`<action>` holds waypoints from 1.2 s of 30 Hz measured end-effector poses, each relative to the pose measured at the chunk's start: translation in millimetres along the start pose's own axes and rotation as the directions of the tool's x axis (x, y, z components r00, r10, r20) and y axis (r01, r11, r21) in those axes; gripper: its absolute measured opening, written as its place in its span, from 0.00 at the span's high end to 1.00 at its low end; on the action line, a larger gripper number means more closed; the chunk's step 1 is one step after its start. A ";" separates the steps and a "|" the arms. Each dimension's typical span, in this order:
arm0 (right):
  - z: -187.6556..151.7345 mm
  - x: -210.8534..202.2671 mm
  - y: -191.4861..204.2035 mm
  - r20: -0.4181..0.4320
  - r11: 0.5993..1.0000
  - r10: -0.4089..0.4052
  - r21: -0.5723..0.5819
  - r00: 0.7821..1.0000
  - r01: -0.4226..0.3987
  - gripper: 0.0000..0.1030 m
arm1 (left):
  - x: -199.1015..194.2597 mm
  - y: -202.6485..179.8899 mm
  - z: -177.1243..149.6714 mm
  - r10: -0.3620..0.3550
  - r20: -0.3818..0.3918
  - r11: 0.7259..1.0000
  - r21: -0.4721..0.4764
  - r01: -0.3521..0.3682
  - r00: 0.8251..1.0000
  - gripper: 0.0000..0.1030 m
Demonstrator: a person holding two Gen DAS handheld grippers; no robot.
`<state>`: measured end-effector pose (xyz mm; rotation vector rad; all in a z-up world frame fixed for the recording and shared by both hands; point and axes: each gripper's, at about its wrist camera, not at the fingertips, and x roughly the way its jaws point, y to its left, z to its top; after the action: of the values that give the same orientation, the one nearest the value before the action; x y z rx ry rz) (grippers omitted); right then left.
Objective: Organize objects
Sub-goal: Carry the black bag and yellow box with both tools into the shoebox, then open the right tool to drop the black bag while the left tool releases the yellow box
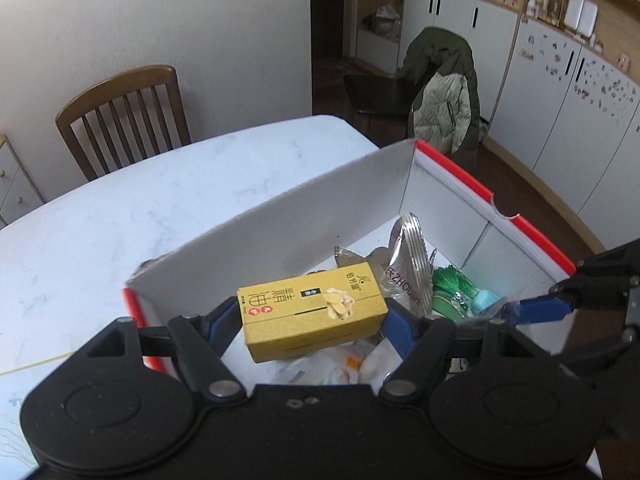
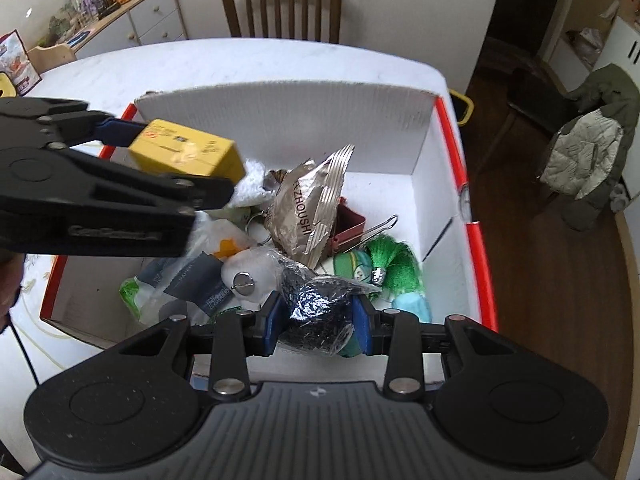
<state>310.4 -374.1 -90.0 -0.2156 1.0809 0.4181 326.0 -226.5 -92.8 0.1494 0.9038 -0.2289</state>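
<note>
A red-and-white cardboard box (image 1: 328, 208) (image 2: 448, 168) stands on the white table and holds a jumble of small items. My left gripper (image 1: 310, 316) (image 2: 160, 148) is shut on a yellow carton (image 1: 312, 312) (image 2: 188, 150), held above the box's left part. My right gripper (image 2: 318, 324) (image 1: 532, 308) is shut on a clear bag of dark bits (image 2: 320, 312) over the box's near side. Inside lie a crumpled silver foil packet (image 2: 308, 212) (image 1: 404, 268), a green tassel (image 2: 392, 260) (image 1: 452, 284), a maroon binder clip (image 2: 352, 224) and plastic bags.
A wooden chair (image 1: 124, 116) (image 2: 282, 8) stands at the table's far side. Another chair draped with a green jacket (image 1: 444, 92) (image 2: 588, 140) stands on the dark floor to the right. Bare tabletop (image 1: 140, 200) lies left of the box. A cabinet (image 2: 132, 20) with clutter stands far left.
</note>
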 end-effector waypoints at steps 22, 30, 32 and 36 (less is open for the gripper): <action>1.6 35.9 0.5 -0.054 0.998 0.058 -0.037 0.997 -0.060 0.64 | 45.7 -9.0 2.2 0.023 -0.114 1.000 -0.014 -0.025 0.993 0.28; -0.6 33.1 -5.6 -0.043 0.997 0.073 0.003 0.996 -0.073 0.64 | 50.4 -6.6 -2.2 0.038 -0.144 0.999 -0.032 -0.043 0.989 0.28; -2.2 31.9 -6.7 -0.042 0.997 0.082 0.007 0.996 -0.082 0.62 | 48.2 -5.8 -2.9 0.040 -0.138 0.998 -0.033 -0.045 0.990 0.28; -5.9 27.5 -6.5 -0.020 0.996 0.084 0.007 0.996 -0.084 0.56 | 41.7 -7.3 -3.5 0.047 -0.120 0.999 -0.022 -0.050 0.992 0.26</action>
<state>319.5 -376.0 -117.3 -0.1694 1.1134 0.4884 346.3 -238.3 -128.2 0.1627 1.0210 -0.1649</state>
